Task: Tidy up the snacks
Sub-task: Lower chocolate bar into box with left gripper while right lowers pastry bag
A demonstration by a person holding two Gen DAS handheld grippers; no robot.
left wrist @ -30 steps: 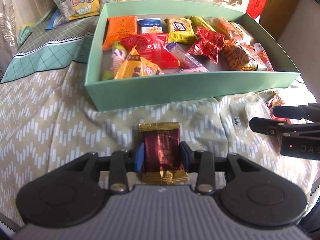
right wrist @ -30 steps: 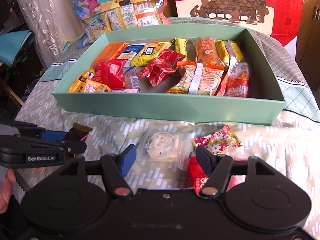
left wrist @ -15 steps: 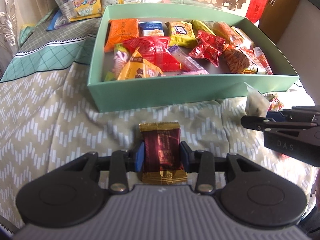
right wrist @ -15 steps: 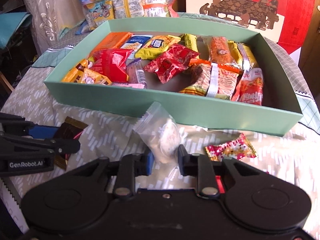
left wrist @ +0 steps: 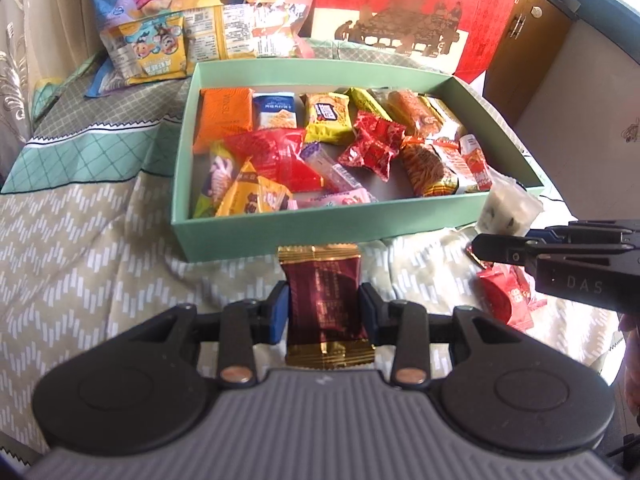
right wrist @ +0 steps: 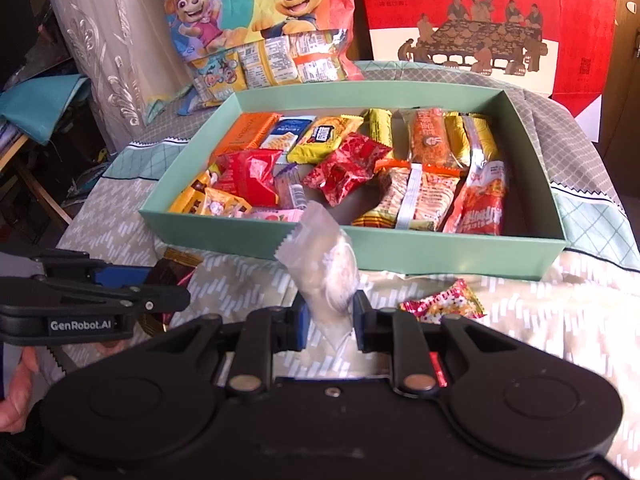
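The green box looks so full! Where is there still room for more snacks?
Inside the green box, bare floor shows by the near wall, between the red candy packet and the striped noodle pack. The far right corner past the yellow sticks looks open too. The left half is piled up.

"GenRobot.AI" on left tongs (right wrist: 160,300); "DAS" on right tongs (left wrist: 480,246).

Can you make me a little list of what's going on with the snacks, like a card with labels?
Place: patterned cloth
Box: green box, open, many snacks inside
Left tongs: shut on a dark red and gold packet
Right tongs: just closed on a clear packet with something pale inside
Left out: pink spotted packet and red packet on the cloth
Behind box: cartoon puppy bag, red bag
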